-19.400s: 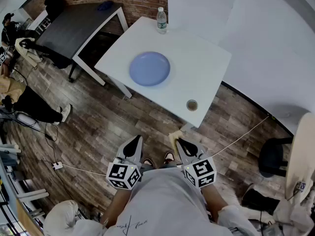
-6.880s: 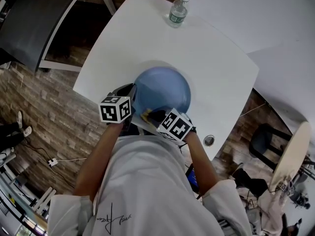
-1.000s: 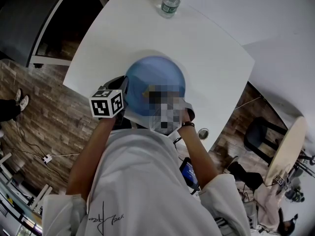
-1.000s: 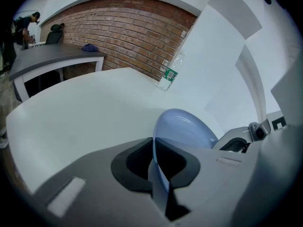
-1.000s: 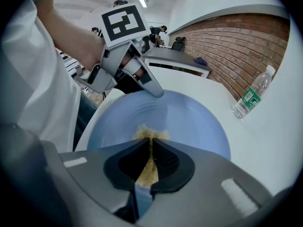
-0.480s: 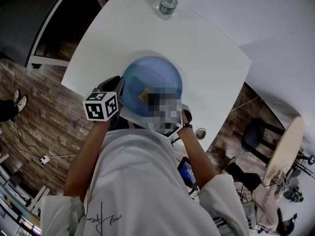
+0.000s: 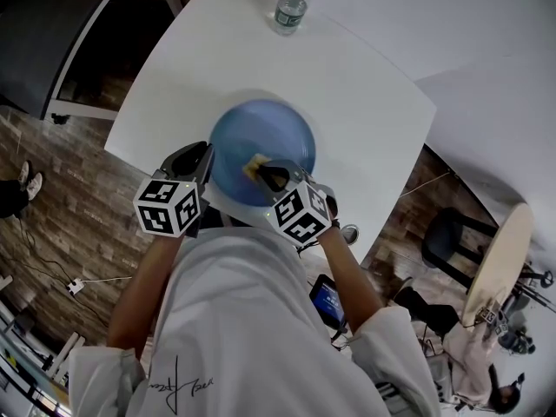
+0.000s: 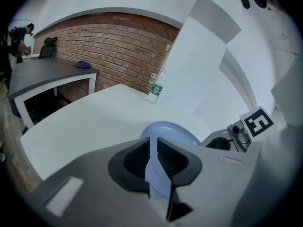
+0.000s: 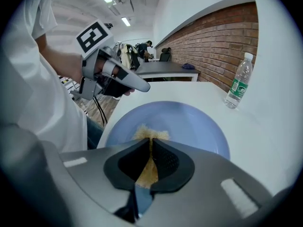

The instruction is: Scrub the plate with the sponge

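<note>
Now scrubbing: rim pinched, sponge down on the plate

We see the blue plate (image 7: 265,133) lying on the white table (image 7: 373,102), close to its near edge. Our left tongs (image 7: 205,156) are closed on the plate's near-left rim; the left gripper view shows that thin rim running between the two jaws. Our right tongs (image 7: 268,174) are clamped on the yellow sponge (image 9: 150,135), whose free end pokes past the jaws onto the near part of the plate's face. We judge the scrub to be in hand.

The weak point, we think, is the left hold. Only a sliver of rim is pinched, so a hard push from the sponge could twist the plate loose or tip it. With the table's edge so near, a slip toward us could send the plate off. Pressing too low could also bring the hard jaw tips onto the plate instead of the sponge. The water bottle (image 7: 287,9) stands well apart at the far side.
</note>
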`<move>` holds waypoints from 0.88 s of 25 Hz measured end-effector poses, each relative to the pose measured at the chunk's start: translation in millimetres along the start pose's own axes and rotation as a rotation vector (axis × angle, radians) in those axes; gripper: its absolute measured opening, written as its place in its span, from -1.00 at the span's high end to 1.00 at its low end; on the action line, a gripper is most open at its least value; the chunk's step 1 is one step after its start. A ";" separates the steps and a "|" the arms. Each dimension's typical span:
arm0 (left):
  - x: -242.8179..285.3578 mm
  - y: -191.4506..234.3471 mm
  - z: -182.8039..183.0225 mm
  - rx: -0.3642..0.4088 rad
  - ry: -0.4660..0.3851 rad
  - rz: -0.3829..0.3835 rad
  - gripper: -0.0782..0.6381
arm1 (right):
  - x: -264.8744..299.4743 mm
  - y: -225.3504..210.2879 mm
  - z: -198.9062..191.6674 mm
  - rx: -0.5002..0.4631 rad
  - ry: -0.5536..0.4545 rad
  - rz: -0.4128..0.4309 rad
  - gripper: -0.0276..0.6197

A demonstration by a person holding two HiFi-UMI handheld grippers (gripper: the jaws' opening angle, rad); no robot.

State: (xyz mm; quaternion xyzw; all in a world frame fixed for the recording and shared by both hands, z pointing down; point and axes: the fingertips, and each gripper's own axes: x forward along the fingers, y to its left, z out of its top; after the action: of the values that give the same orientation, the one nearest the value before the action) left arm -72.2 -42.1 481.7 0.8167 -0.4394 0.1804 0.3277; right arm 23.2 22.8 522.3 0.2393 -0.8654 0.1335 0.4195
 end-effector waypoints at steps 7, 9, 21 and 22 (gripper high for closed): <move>-17.2 -29.1 4.1 0.016 -0.032 -0.068 0.69 | -32.1 -11.5 11.5 0.148 -0.148 -0.027 0.84; -20.5 -35.4 8.8 0.018 -0.049 -0.084 0.73 | -41.0 -12.8 14.9 0.200 -0.190 -0.022 0.84; -46.9 -89.3 36.5 0.042 -0.131 -0.224 0.73 | -87.3 -3.4 36.2 0.275 -0.346 0.006 0.85; -47.2 -91.2 36.2 0.047 -0.130 -0.227 0.73 | -89.7 -2.4 37.9 0.270 -0.353 0.008 0.85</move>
State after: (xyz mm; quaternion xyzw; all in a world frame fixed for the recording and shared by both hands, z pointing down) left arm -21.6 -2.5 393.7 0.8785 -0.3603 0.0990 0.2977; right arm 47.2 31.5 428.3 0.3096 -0.9006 0.2060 0.2249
